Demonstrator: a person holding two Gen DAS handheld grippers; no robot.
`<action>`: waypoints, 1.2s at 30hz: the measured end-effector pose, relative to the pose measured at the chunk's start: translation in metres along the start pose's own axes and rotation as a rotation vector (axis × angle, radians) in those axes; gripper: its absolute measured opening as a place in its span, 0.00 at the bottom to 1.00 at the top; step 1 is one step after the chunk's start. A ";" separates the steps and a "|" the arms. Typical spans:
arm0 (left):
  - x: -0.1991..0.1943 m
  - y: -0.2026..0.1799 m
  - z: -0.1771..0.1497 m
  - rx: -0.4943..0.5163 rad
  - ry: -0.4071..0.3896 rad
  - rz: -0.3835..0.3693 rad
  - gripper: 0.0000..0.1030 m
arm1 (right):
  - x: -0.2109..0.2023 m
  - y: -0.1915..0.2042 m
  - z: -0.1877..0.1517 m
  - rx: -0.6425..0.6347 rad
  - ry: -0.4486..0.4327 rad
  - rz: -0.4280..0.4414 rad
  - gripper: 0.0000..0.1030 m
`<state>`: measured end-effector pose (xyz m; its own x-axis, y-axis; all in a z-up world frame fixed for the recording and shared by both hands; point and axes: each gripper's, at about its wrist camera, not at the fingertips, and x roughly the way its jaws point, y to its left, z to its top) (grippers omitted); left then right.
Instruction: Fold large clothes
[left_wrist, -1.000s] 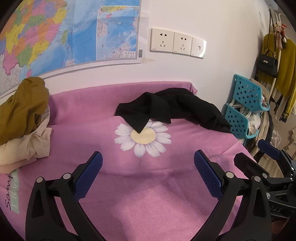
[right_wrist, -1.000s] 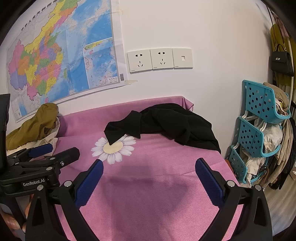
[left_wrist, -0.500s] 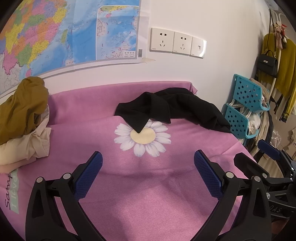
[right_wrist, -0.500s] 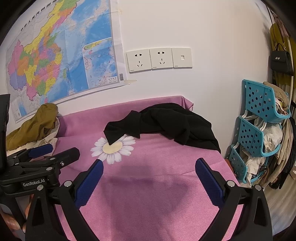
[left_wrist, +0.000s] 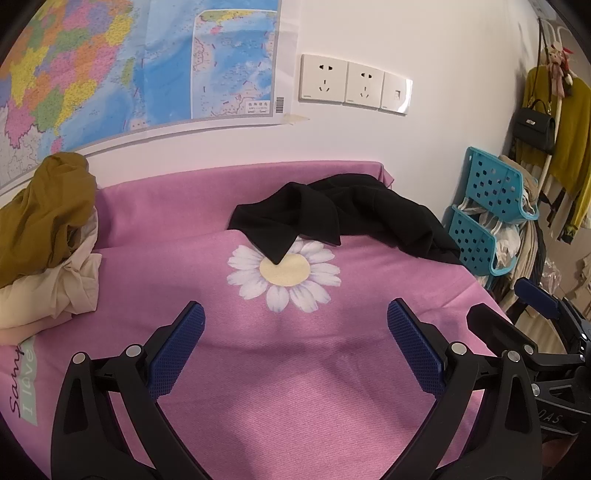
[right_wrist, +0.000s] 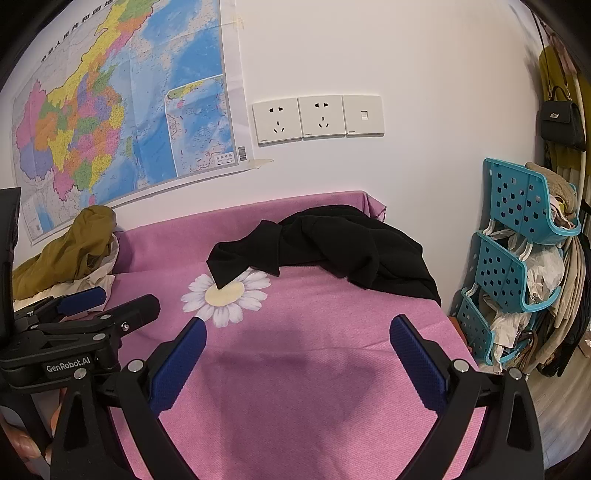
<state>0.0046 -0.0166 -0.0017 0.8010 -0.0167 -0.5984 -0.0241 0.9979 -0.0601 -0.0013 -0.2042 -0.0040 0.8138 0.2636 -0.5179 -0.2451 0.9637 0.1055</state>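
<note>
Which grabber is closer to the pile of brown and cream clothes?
Left. The left gripper hangs over the pink cloth with the brown and cream pile just off to its left. The right gripper sits farther right, past the left one.

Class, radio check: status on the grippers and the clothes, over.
Left gripper open, empty. Right gripper open, empty. Black garment crumpled, unfolded, at the far right of the pink cloth. Path clear.
</note>
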 end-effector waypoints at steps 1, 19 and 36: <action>0.000 0.000 0.000 0.000 0.000 0.002 0.95 | 0.000 0.000 0.000 0.000 0.002 0.001 0.94; 0.025 0.003 0.007 -0.015 0.061 -0.021 0.95 | 0.018 -0.001 0.017 -0.057 0.000 0.004 0.94; 0.090 0.029 0.038 -0.017 0.114 0.058 0.95 | 0.202 -0.003 0.097 -0.343 0.180 -0.073 0.94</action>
<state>0.0988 0.0136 -0.0267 0.7246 0.0327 -0.6884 -0.0790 0.9962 -0.0358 0.2151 -0.1500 -0.0273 0.7375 0.1538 -0.6576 -0.3764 0.9021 -0.2111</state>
